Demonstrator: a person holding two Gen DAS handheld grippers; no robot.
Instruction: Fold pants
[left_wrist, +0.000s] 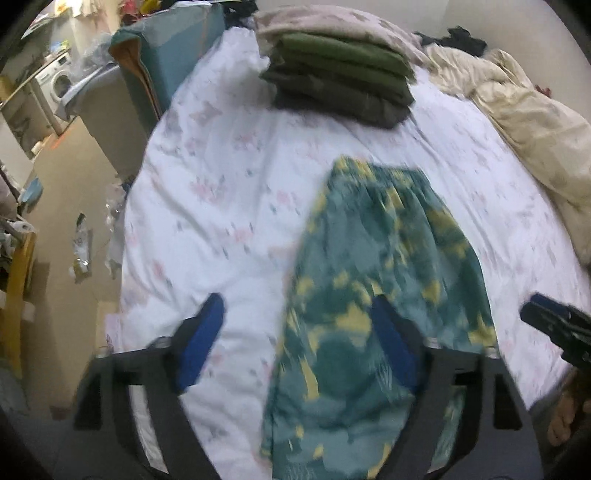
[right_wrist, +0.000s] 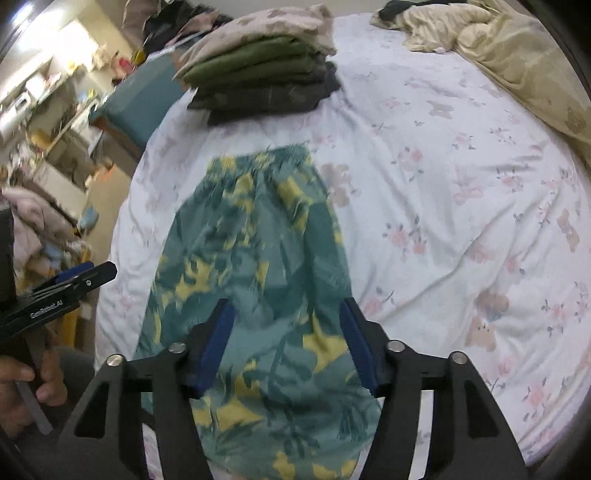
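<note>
Blue-padded, the left gripper and right gripper both hang spread and empty above the green-and-yellow pants, which lie lengthwise on the floral bedsheet, apparently folded leg over leg, though blur hides the edges. Next, I'd judge, comes pinching the near end to fold it toward the waistband. Beyond sits a stack of folded clothes, with a washing machine far left.

A stack of folded clothes sits at the bed's top centre; washing machine upper left; cream blanket upper right.
</note>
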